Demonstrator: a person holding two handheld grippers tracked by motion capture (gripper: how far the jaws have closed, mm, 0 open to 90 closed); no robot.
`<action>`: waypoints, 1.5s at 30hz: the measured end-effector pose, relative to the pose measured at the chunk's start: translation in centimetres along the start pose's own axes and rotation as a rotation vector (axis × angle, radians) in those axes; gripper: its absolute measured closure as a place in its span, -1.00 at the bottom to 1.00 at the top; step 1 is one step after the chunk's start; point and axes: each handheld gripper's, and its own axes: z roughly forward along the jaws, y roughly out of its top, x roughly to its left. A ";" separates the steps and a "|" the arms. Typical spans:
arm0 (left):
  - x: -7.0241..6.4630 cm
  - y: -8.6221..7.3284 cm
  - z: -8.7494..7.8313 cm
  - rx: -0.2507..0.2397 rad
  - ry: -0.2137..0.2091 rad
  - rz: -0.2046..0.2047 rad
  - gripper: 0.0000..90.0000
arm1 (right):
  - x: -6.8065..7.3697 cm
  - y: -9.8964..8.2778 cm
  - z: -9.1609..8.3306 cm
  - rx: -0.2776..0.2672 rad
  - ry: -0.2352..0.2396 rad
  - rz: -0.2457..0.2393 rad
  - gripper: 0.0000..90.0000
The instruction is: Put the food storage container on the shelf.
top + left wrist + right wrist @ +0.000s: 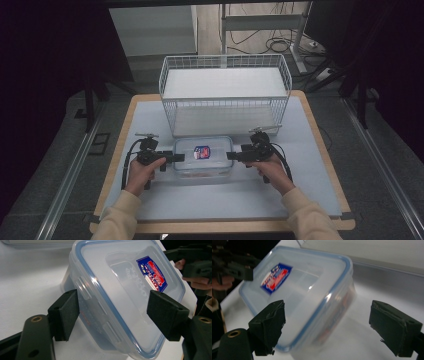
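Left gripper [172, 158]: jaws wide apart, straddling the left end of the container, one pad low against the side wall, the other above the lid; no firm pinch visible.
Right gripper [234, 155]: jaws spread wide at the container's right end, one pad over the lid corner, the other well clear above bare table; nothing clamped.
Container [203, 157]: clear plastic box with blue-seal lid [120, 287] and a red-white-blue label [202, 152], resting flat on the table [310, 175] near the middle, a little toward the near edge, just in front of the basket.
Lid state: seated on the box, side clips apparently down.
Hands: left hand [141, 172] and right hand [270, 170] level with the container, one at each end.
Basket [225, 95]: white wire, at the far edge of the table, standing apart from the container.
Progress: approach done at both ends, judging by the bracketing; grip not yet made; any lift or move toward the basket still ahead, probably.
Hard to make out: reddish contents low inside the box, blurred through the wall; right gripper view smeared; contact of the left lower pad with the wall uncertain; lower parts of both grippers cut off at the bottom of their own views.
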 end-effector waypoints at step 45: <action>0.3 -0.8 -1.2 -0.052 -0.036 -0.017 -0.08 | -1.2 0.1 0.9 0.065 0.191 0.148 -0.06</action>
